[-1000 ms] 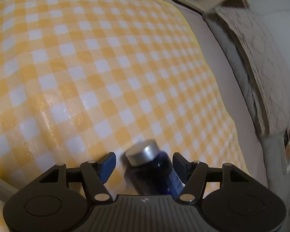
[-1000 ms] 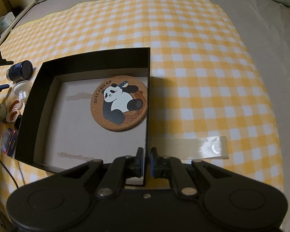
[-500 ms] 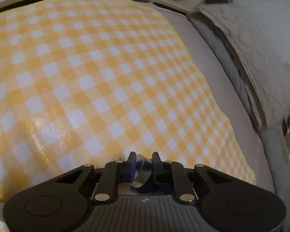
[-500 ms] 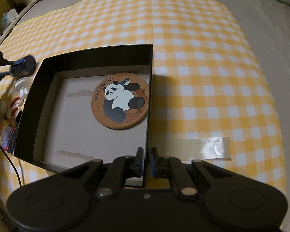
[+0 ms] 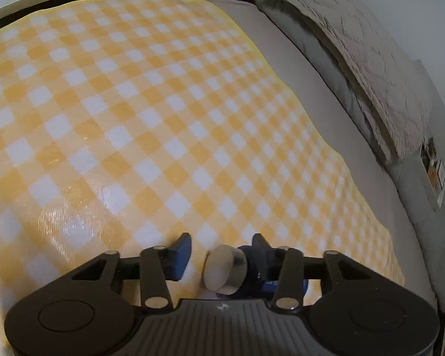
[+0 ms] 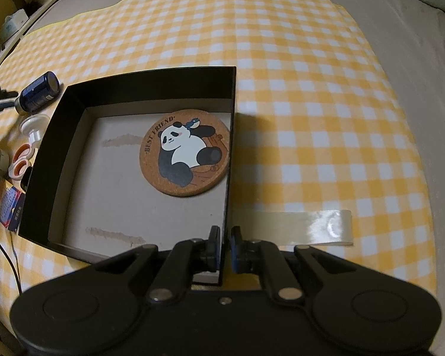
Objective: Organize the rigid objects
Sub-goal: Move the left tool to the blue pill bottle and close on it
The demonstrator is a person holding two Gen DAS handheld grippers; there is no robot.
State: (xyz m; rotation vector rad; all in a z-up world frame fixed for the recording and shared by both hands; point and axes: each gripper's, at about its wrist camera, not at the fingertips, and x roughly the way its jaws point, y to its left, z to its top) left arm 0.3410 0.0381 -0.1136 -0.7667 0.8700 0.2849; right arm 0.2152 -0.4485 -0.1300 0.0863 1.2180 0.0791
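Note:
A dark blue bottle with a silver cap [image 5: 226, 270] lies between the open jaws of my left gripper [image 5: 221, 250], against the right finger. It also shows in the right wrist view [image 6: 38, 93], lying on the cloth left of the black box [image 6: 163, 84]. My right gripper [image 6: 225, 247] is shut on the box's right wall near the front corner. A round cork panda coaster [image 6: 185, 152] lies inside the box.
Yellow checked cloth [image 5: 151, 112] covers the bed. Left of the box lie a white knob [image 6: 34, 124], orange-handled scissors [image 6: 20, 160] and a small card box [image 6: 12, 212]. A tape strip [image 6: 305, 227] lies right of the box. A pillow [image 5: 379, 68] lies at the right.
My left gripper closed on the bottle half a second ago and has now opened; the bottle lies on its side between the fingers. The right gripper stays on the box wall.

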